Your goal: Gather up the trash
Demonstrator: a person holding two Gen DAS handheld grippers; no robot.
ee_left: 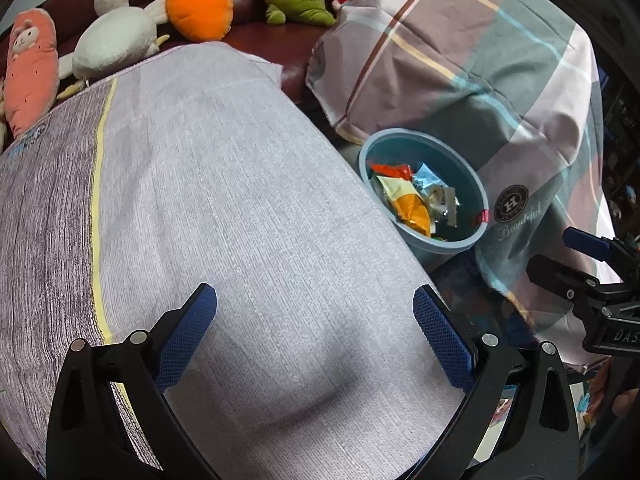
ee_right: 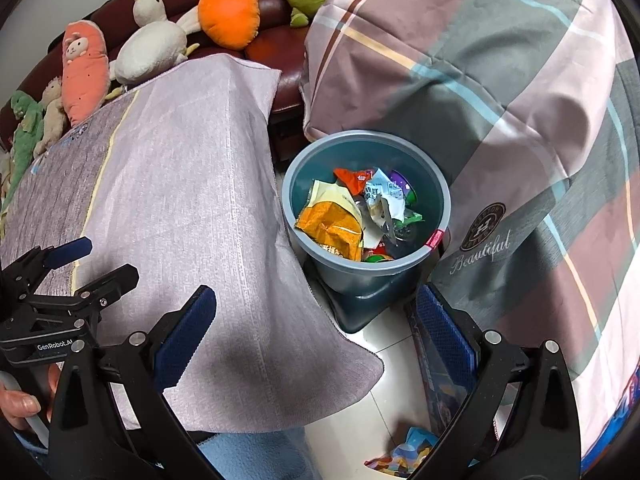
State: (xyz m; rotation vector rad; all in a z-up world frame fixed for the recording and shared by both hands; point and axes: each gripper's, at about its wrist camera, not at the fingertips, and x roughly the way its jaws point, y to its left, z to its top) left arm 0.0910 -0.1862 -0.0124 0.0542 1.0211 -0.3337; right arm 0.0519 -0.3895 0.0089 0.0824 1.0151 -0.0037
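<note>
hovering apart over cloth [ee_left: 240, 184] & bin [ee_right: 366, 272]: l gripper [ee_left: 315, 334], r gripper [ee_right: 316, 334], both empty.

The cloth [ee_right: 180, 200] is pale lilac-grey with a darker band and a thin yellow stripe. The bin [ee_right: 436, 184] is teal-blue and holds orange, red, cream and light-blue wrappers [ee_right: 332, 224]. The sheet [ee_right: 500, 100] is checked in mauve, grey-green and pink with blue and yellow lines. The fingers [ee_right: 188, 336] are blue on black. The sofa [ee_right: 272, 48] is maroon; one plush [ee_right: 228, 12] is orange.
</note>
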